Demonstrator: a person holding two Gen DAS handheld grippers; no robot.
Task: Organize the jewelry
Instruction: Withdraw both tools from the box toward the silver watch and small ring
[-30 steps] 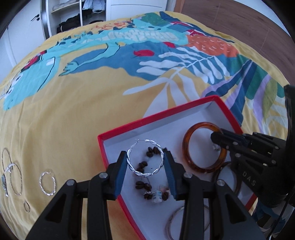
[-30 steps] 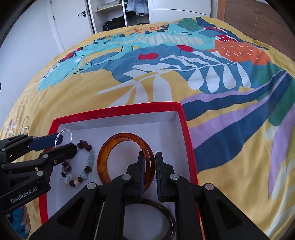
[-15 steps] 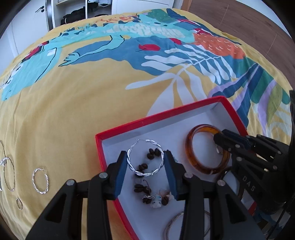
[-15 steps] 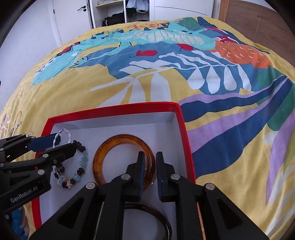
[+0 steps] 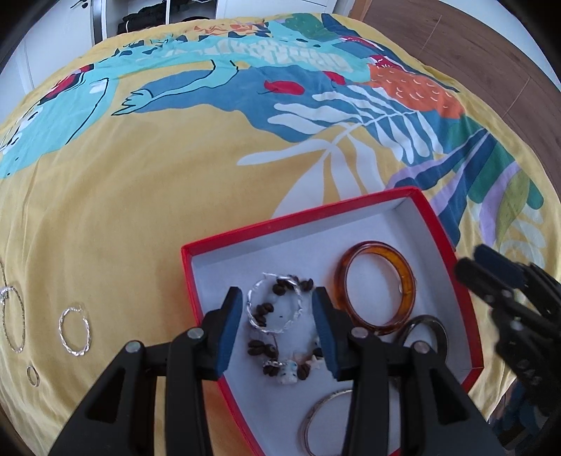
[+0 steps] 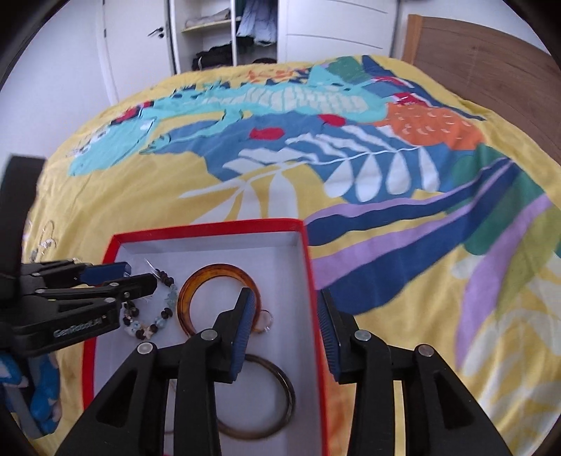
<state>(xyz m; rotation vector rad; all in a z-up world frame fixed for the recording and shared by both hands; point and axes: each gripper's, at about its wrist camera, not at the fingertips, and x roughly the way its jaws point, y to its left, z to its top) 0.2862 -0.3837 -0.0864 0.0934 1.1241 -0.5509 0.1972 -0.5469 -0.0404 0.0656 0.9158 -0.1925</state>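
Note:
A red box [image 5: 287, 220] with a white inside lies on the bed; it also shows in the right wrist view [image 6: 207, 227]. In it lie a twisted silver hoop [image 5: 270, 324], a dark bead bracelet [image 5: 277, 364], an amber bangle [image 5: 377, 286], a dark bangle [image 5: 426, 328] and a thin metal bangle [image 5: 320, 414]. My left gripper [image 5: 278, 328] is open above the box, its fingers either side of the silver hoop, which lies on the box floor. My right gripper [image 6: 285, 333] is open, straddling the box's right wall, with a small ring [image 6: 264, 321] and the amber bangle [image 6: 210, 280] near it.
On the yellow patterned bedspread [image 5: 122, 210] left of the box lie a twisted silver hoop [image 5: 74, 331], a larger thin hoop [image 5: 14, 319] and a small ring [image 5: 32, 376]. A wardrobe and door [image 6: 224, 31] stand beyond the bed, a wooden headboard [image 6: 491, 59] at right.
My left gripper opened wider and the silver hoop dropped onto the bead bracelet in the box. My right gripper went from shut to open and shifted right over the box wall.

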